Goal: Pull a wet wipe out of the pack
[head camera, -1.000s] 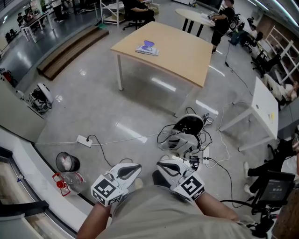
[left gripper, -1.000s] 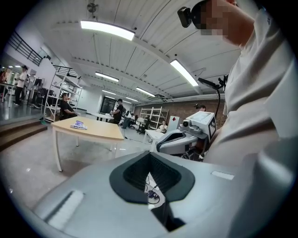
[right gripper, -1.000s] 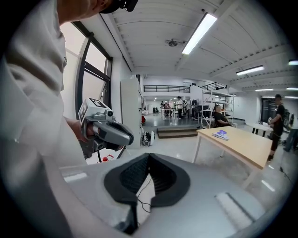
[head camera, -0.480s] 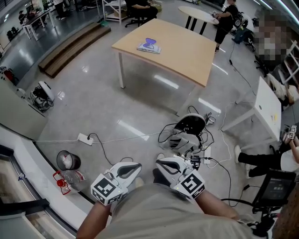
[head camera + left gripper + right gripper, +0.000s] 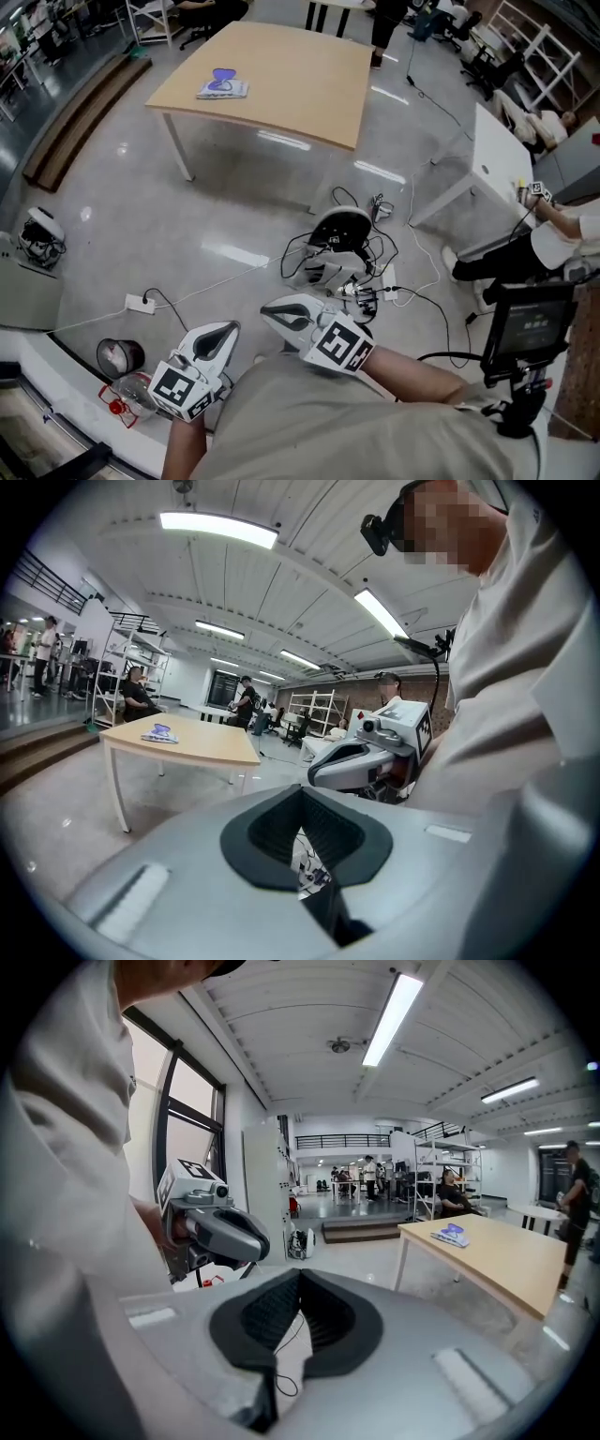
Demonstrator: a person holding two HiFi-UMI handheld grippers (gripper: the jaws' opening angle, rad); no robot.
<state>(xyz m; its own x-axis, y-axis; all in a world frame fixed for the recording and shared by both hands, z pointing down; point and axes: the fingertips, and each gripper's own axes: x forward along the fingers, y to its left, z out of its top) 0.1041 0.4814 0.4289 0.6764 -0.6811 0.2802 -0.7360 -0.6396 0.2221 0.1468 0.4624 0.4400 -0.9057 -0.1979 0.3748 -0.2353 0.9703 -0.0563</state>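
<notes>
I hold two grippers, one in each hand, both low and close against my beige shirt, over the floor and not over any desk. The left gripper has its jaws closed: the tips meet, and only a narrow leaf-shaped gap shows lower down between the two black ribbed pads, with nothing in it but floor and cable beyond. The right gripper is the same, with its jaws closed tip to tip on nothing. Both bodies are smooth, rounded grey-white plastic, and each carries one marker cube with black-and-white squares.

There is one wet wipe pack. It is flat, pale and soft-looking, with a purple shape on its top face. It lies alone on the wooden desk, near that desk's left edge as I look down, well apart from both grippers. The desk has a light, smooth top with rounded corners and thin white legs.

The floor is glossy grey and throws back the ceiling lights. On it, between me and the desk, sits one tangle of black cables around some rounded black and white gear. To my left lie one white power strip on a thin white cord, one round dark tin and one clear plastic bottle with red on it. To my right stands one white desk, and nearer me one dark screen on a black stand.
</notes>
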